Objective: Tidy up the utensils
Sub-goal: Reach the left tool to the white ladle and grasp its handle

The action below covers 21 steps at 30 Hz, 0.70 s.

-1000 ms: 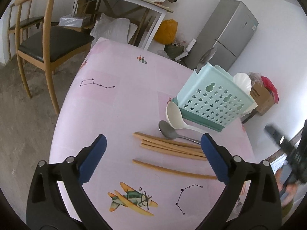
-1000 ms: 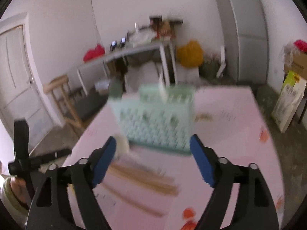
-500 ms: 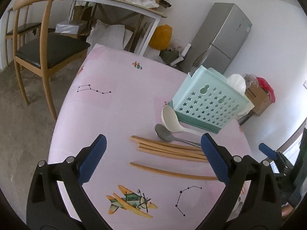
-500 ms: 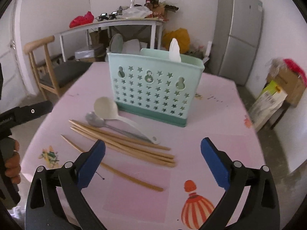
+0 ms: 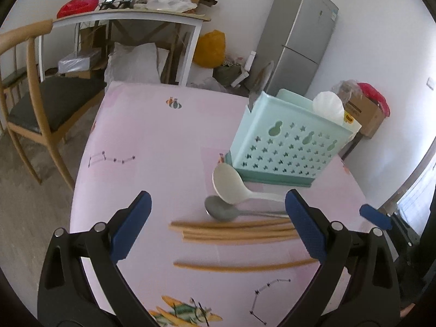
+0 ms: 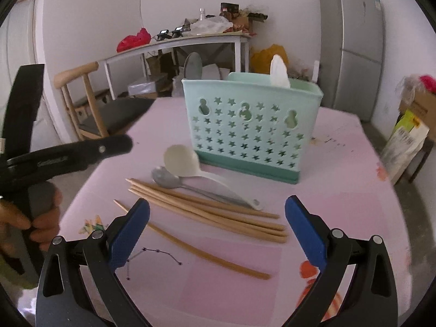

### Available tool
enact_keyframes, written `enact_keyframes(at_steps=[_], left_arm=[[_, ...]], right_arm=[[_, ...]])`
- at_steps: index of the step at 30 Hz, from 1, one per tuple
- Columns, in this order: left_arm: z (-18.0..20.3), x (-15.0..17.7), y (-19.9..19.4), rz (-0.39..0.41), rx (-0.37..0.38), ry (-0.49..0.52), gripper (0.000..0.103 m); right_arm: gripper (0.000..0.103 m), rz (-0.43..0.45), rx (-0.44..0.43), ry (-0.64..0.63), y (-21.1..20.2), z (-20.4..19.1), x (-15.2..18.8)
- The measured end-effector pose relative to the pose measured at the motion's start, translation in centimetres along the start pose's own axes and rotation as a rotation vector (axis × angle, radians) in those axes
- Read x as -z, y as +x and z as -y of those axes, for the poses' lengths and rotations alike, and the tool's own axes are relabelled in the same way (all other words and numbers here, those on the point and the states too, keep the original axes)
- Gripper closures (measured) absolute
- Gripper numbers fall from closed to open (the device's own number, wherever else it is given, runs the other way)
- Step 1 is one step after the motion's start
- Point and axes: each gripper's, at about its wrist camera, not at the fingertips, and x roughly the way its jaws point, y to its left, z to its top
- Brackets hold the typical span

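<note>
I see mint holder (image 6: 250,133): smooth plastic w/ star perforations. Chopsticks (image 6: 212,209): matt wood. Grey spoon (image 6: 166,178): dull metal. White ladle (image 6: 182,162): smooth plastic. Table (image 6: 340,190) cover: matt pink printed cloth.

We see a mint-green holder (image 6: 252,133), pierced with stars and gourd-shaped holes, standing upright on the pink cloth, with a metal spoon bowl (image 6: 192,66) rising above its left end and a white spoon bowl (image 6: 278,72) above its right. Just before its left corner lie a white plastic spoon (image 6: 182,162) and, touching it on the near side, a steel spoon (image 6: 165,177), both flat with handles running rightward. Nearer to us we find three wooden chopsticks (image 6: 207,208) bunched side by side, and a fourth chopstick (image 6: 196,250) lying alone, apart from them.
</note>
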Motion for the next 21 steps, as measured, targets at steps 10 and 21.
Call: enact_keyframes(at_steps=[10, 21], left_arm=[[-1.1, -3.2, 5.8, -0.188, 0.157, -0.055, 0.060], [-1.8, -3.4, 12.5, -0.366, 0.145, -0.084, 0.075]], right_arm=[[0.010, 0.000, -0.125, 0.080, 1.5, 0.6, 0.0], [0.010, -0.014, -0.182, 0.045, 3.3, -0.5, 1.4]])
